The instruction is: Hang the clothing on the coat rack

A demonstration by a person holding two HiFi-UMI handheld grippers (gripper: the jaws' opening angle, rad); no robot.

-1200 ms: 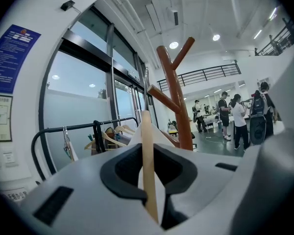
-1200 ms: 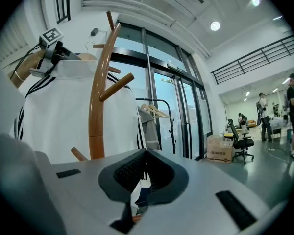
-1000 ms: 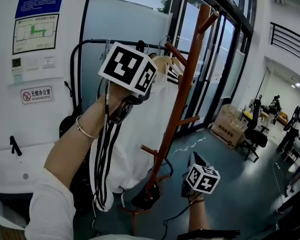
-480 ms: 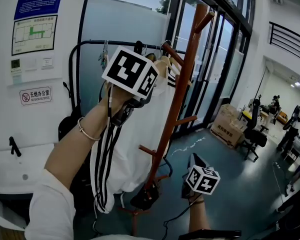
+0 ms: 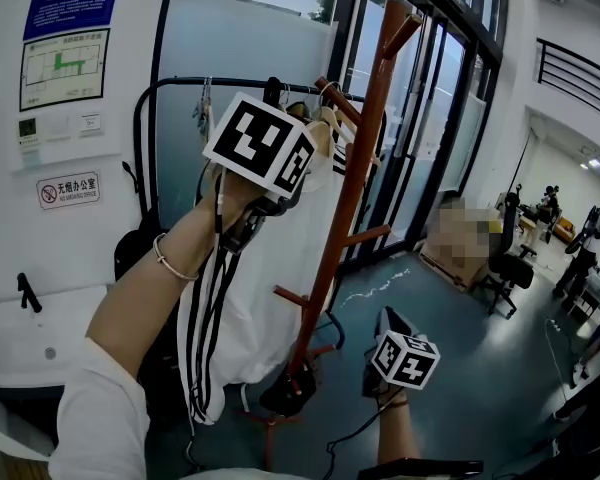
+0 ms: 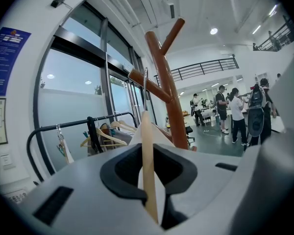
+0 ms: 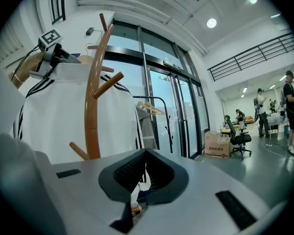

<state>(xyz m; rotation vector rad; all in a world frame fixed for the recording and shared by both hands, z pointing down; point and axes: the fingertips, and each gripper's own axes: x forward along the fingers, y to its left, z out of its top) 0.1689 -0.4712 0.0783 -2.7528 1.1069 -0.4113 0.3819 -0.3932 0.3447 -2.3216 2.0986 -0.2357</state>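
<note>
The step in hand, as I judge it, is the hang itself. The left claw (image 6: 149, 192) is clamped on the pale wooden hanger (image 6: 147, 146), which stands on edge between its jaws and rises straight ahead of it. The white, black-striped garment (image 5: 265, 278) drapes from that hanger and falls below the claw, alongside the raised forearm. Just beyond the claw's tips the hanger's wire hook (image 6: 145, 89) stands beside a peg (image 6: 142, 80) of the brown coat rack (image 5: 352, 183). Whether the hook touches the peg or has gone over it I cannot tell (the wide lens flattens depth here). The right claw (image 7: 132, 197) hangs low, well below and to the right of the left one. Its jaws are drawn together on nothing, and it points toward the rack's pole.

The next move, in my judgement, calls for raising the hook a little above the peg and carrying it across. Then it should be lowered until the peg bears the weight, and only after that should the jaws part. If they part too soon, the hanger and garment would likely drop.
</note>
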